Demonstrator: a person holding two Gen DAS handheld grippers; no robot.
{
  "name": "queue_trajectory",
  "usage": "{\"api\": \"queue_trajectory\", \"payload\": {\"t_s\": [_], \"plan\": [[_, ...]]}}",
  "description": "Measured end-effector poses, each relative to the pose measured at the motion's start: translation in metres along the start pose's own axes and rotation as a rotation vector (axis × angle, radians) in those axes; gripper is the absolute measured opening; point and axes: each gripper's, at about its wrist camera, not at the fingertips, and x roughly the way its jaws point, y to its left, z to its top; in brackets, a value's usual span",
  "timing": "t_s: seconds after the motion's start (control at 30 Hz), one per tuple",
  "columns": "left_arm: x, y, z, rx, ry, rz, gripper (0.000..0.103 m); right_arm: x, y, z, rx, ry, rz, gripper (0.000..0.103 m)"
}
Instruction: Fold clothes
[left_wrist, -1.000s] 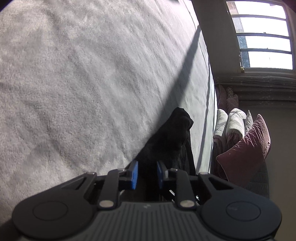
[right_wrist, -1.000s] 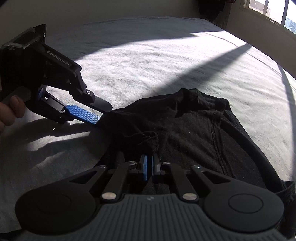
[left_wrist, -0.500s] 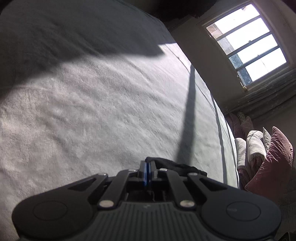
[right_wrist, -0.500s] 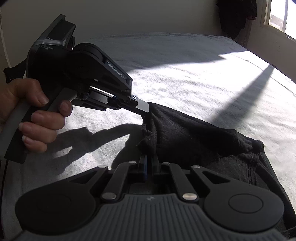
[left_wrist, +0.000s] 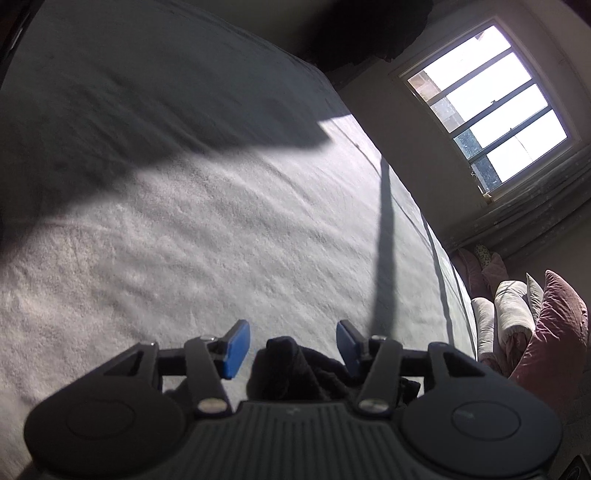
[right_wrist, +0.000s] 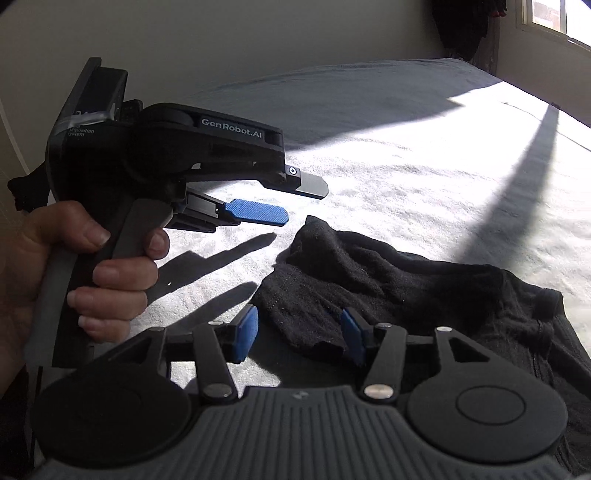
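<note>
Risks, left to right. The left hand-held gripper (right_wrist: 297, 201) is released: its jaws have just been opening and nothing is pinched between them. The fold just laid on the garment (right_wrist: 388, 291) is therefore unsecured. The folded corner stands up in a loose peak just below the left pads (right_wrist: 256, 216); soft knit of this kind may spring back or slump off the layer beneath. If either tool drags on withdrawal, a pad could catch the fabric and pull the fold open.

The right hand-held gripper (right_wrist: 299, 338) is also released, its jaws likewise just opened. The near hem of the garment lies between its pads, apparently not pressed by either. Closing again without repositioning would likely bunch the hem.

Position. The black garment lies on the bed (right_wrist: 424, 173), partly in sunlight, spreading to the right of both tools. In the left wrist view a dark fold (left_wrist: 291, 365) sits low between the open jaws, clear of both pads. The hand (right_wrist: 74, 273) holds the left tool above the bed, left of the garment.
</note>
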Motion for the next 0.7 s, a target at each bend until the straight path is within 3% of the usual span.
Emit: {"api": "queue_trajectory", "payload": {"t_s": [0.17, 0.33, 0.43, 0.5, 0.57, 0.6, 0.63, 0.7], "plan": [[0.006, 0.004, -0.004, -0.002, 0.001, 0.013, 0.051, -0.025, -0.061, 0.004, 0.128, -0.058, -0.168, 0.055], [0.009, -0.002, -0.011, 0.058, -0.023, 0.028, 0.049, -0.025, -0.119, 0.003, 0.228, -0.094, -0.334, 0.055], [0.014, -0.007, -0.018, 0.101, -0.022, 0.042, 0.033, -0.015, -0.143, 0.000, 0.266, -0.093, -0.389, 0.055], [0.016, -0.008, -0.023, 0.126, -0.026, 0.060, 0.016, -0.004, -0.151, -0.003, 0.283, -0.090, -0.391, 0.054], [0.016, -0.010, -0.027, 0.153, -0.036, 0.090, 0.004, 0.006, -0.157, -0.006, 0.295, -0.076, -0.376, 0.042], [0.015, -0.012, -0.028, 0.165, -0.040, 0.105, 0.003, 0.011, -0.158, -0.006, 0.288, -0.060, -0.364, 0.033], [0.013, -0.014, -0.027, 0.170, -0.043, 0.119, 0.003, 0.015, -0.157, -0.007, 0.265, -0.053, -0.368, 0.017], [0.006, -0.023, -0.022, 0.190, -0.089, 0.142, 0.002, 0.013, -0.152, -0.007, 0.231, -0.082, -0.398, 0.007]]}}
